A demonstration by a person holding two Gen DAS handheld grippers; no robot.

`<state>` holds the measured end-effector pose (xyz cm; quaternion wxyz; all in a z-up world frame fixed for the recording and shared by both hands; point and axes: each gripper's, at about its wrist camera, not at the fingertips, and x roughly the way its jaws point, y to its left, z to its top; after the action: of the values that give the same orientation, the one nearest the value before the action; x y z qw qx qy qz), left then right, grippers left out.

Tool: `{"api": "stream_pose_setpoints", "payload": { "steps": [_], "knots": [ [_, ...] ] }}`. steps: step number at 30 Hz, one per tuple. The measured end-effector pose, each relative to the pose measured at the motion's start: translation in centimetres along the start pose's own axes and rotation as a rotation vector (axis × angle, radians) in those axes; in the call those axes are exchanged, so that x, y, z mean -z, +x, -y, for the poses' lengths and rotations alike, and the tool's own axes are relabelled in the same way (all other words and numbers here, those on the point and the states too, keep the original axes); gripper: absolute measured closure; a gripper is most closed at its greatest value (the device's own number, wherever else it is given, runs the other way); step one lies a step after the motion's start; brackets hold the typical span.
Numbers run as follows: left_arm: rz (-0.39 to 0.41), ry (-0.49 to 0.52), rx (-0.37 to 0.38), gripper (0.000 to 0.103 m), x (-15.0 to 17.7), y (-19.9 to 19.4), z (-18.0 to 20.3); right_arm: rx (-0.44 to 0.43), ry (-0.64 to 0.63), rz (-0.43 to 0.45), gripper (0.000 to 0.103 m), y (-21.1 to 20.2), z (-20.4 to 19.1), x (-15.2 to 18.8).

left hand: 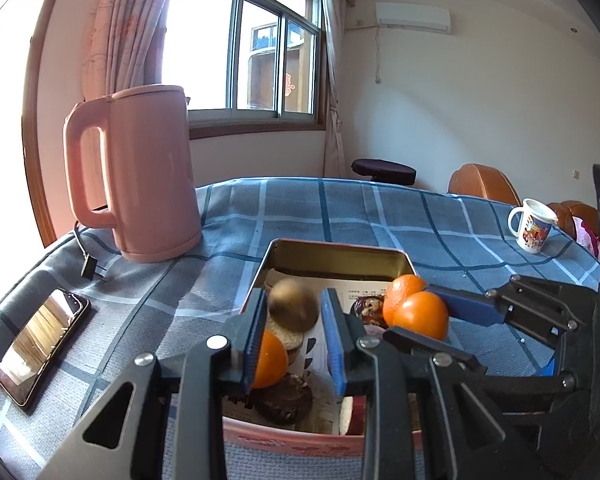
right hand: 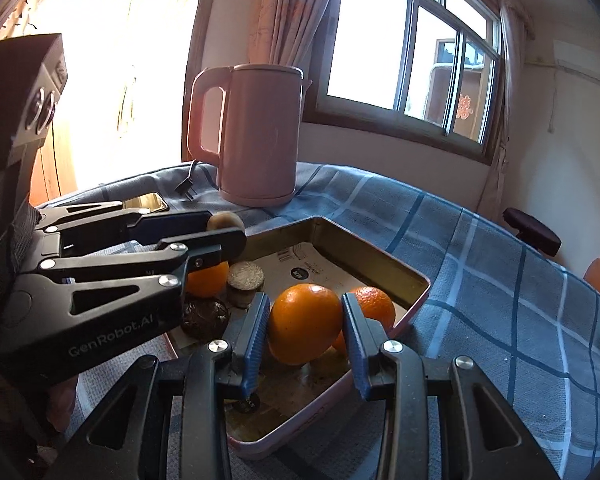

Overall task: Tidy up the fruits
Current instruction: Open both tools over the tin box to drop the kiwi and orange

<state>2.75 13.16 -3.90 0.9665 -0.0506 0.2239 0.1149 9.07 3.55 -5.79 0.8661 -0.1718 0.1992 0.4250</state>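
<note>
A gold-lined tin tray with pink outer walls lies on the blue checked cloth. My left gripper hovers over its left part, shut on a round brown fruit. To its right, my right gripper is shut on an orange just above the tray floor. A second orange rests behind it. A third orange lies under the left gripper.
The tray also holds a pale round cake, a dark round cake and printed paper. A pink kettle with a loose plug stands at the back left, a phone at the left, a mug at the far right.
</note>
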Motion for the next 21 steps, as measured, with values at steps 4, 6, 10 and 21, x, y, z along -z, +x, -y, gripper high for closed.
{"api": "stream_pose_setpoints", "payload": {
  "steps": [4,6,10,21],
  "knots": [
    [0.019,0.009,-0.015,0.055,0.0,-0.4,0.2,0.008,0.005,0.007,0.039,-0.2,0.1,0.1],
    [0.031,0.01,-0.022,0.051,0.0,-0.6,0.2,0.015,0.003,0.027,0.035,-0.6,0.0,0.1],
    [0.055,0.004,-0.041,0.043,0.1,-1.1,0.0,0.039,0.022,0.056,0.035,-1.4,0.3,0.2],
    [0.118,-0.015,-0.066,0.029,0.0,-2.2,0.0,0.244,0.057,0.095,0.035,-3.3,2.7,0.9]
  ]
}}
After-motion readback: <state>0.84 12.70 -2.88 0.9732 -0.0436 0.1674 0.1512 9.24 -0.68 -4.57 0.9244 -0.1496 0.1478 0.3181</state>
